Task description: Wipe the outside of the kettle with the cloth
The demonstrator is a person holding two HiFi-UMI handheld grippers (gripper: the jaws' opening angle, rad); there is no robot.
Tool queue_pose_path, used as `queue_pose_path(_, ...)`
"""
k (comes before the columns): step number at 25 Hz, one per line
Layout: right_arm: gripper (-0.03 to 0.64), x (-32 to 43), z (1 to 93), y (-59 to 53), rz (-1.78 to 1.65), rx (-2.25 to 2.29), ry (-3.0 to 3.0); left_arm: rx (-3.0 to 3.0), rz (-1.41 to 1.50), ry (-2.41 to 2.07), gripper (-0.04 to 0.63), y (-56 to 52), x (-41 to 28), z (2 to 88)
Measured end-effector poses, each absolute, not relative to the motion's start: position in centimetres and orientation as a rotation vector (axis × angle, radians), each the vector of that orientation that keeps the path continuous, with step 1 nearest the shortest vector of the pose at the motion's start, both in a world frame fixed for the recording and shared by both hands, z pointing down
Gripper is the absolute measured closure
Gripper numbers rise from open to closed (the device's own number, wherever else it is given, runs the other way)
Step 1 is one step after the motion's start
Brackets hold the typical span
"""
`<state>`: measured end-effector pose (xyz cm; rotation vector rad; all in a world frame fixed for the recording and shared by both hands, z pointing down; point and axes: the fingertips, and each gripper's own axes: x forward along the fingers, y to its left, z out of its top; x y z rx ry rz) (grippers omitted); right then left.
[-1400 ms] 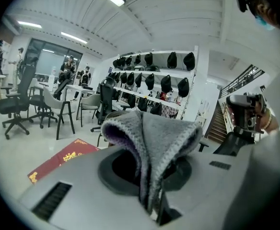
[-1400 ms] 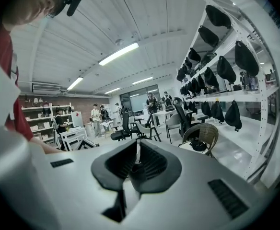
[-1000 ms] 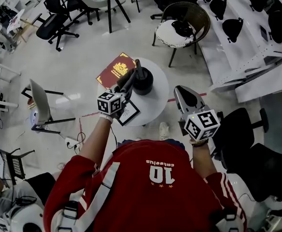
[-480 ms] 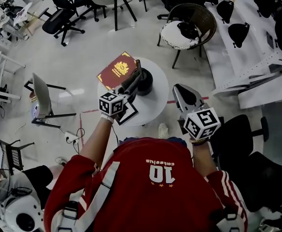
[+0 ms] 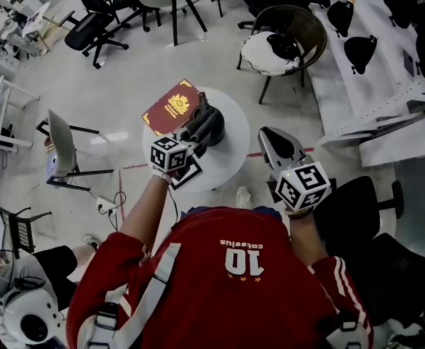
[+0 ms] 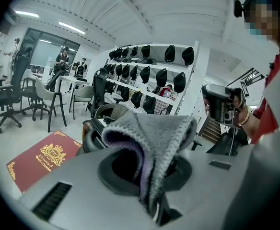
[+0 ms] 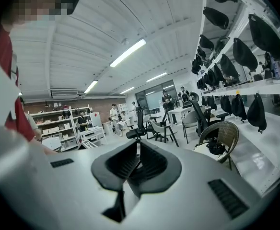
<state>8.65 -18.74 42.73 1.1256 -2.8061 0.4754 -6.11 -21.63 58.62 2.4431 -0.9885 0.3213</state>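
A black kettle (image 5: 217, 127) stands on the small round white table (image 5: 236, 158); in the left gripper view the kettle (image 6: 89, 134) peeks out to the left, behind the cloth. My left gripper (image 5: 204, 122) reaches over the kettle's top and is shut on a grey cloth (image 6: 155, 134), which bunches up out of the gripper (image 6: 153, 190). Whether the cloth touches the kettle is hidden. My right gripper (image 5: 276, 145) hangs off the table's right side. Its jaws are shut with nothing between them (image 7: 134, 166), and they point out into the room.
A red book (image 5: 172, 107) lies at the table's far left edge, and a dark framed card (image 5: 191, 171) sits near its front. A wicker chair (image 5: 285, 35), office chairs (image 5: 89, 31) and a white shelf of black bags (image 5: 372, 42) surround the table.
My left gripper has moved forward with the cloth, from beside the kettle to over its top. The right gripper has barely moved.
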Motion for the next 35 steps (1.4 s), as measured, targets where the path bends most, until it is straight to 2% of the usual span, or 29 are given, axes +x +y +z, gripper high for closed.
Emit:
queue_pose_path(17, 0.583, 12.5, 43.5, -21.5, 0.504, 1.058, -2.826, 2.421, 0.3, -1.056, 0.548, -25.7, -2.3, 58.0)
queue_pose_path(27, 0.583, 14.6, 44.1, -22.4, 0.537, 1.077, -2.805, 2.406, 0.24, -1.138, 0.548, -28.2, -2.1, 56.4)
queue_pose_path(35, 0.583, 12.4, 43.3, -20.7, 0.518, 1.114, -2.787, 2.487, 0.186, -1.152, 0.548, -28.5, -4.4, 52.7)
